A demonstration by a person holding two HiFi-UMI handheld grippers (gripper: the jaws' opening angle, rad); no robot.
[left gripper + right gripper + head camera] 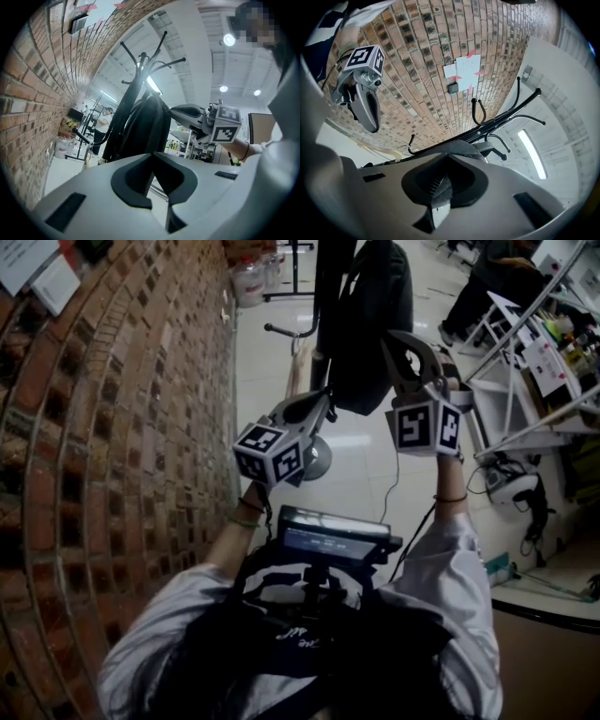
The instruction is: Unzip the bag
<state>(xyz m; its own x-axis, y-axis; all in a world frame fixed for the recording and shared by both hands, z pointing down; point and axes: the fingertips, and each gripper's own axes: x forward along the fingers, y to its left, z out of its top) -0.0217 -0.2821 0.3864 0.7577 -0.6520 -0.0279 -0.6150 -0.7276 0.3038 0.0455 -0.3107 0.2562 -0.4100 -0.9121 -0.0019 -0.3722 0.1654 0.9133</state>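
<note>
At twelve o'clock from the person, the black bag [370, 320] hangs from a coat stand [140, 63], near the brick wall [122, 427] that runs along nine o'clock. Both grippers are raised toward it. The left gripper [317, 401] hovers at the bag's seven o'clock, just beside its lower corner, with its jaws pressed together and nothing between them. The right gripper [403, 343] sits at the bag's three o'clock with its tips right at the fabric edge. Its jaws are also pressed together, and no zipper pull shows between them, though so thin a tab could escape notice. No opened zip can be made out, so the task seems to be at its start, the reach in to find the slider. The next move likely calls for one gripper to spread and pinch the cloth to steady it, since a hanging bag will swing. The other would then catch the pull and draw it along the teeth. The stand's hooked arms [506, 119] crowd the bag's top at twelve o'clock and could snag a gripper. A white frame rack [525, 399] stands at two o'clock on the floor [272, 362], well apart from the bag
</note>
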